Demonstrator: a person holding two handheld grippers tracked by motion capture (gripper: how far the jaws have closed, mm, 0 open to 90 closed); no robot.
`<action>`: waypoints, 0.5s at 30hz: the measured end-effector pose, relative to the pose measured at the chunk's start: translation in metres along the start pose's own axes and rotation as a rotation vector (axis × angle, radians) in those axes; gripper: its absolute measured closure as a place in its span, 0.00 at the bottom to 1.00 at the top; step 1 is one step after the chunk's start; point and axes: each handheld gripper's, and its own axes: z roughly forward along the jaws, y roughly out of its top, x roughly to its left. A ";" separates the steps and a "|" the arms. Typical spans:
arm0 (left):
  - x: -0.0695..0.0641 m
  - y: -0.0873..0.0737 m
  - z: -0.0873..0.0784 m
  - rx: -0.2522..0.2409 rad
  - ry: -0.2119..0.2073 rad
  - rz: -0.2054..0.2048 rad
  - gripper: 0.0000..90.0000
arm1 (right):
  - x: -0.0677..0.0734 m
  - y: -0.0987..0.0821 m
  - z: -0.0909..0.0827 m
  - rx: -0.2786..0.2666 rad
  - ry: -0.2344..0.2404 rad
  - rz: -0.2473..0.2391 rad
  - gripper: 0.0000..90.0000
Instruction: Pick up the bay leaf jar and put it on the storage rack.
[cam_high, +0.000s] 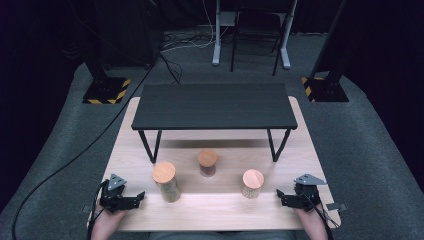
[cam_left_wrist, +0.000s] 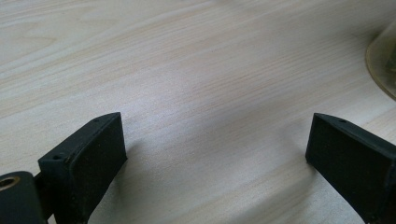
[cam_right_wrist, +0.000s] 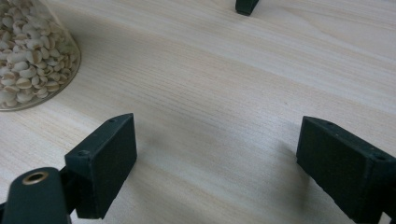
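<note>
At lower left, the left gripper (cam_high: 141, 196) had spread, empty jaws near the tall jar (cam_high: 166, 181). At lower right, the right gripper (cam_high: 280, 195), likewise spread, lay beside the short jar (cam_high: 252, 183).

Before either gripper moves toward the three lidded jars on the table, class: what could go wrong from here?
1. The tall jar stands close to the open left gripper; a sideways nudge could topple it.
2. The short jar of pale beans sits beside the open right gripper; a glancing touch may slide it away.
3. The dark jar stands just before the black shelf; reaching for it risks striking the shelf or its legs.
</note>
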 end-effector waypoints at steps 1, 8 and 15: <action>0.000 0.000 0.000 -0.001 0.001 -0.002 0.05 | 0.000 0.000 0.000 0.000 0.001 0.000 0.13; 0.000 0.000 0.000 0.000 0.003 -0.004 0.05 | 0.000 0.000 0.000 0.000 0.001 -0.001 0.13; 0.000 -0.001 -0.001 -0.001 0.003 -0.002 0.05 | 0.000 0.000 0.000 0.002 0.000 0.000 0.12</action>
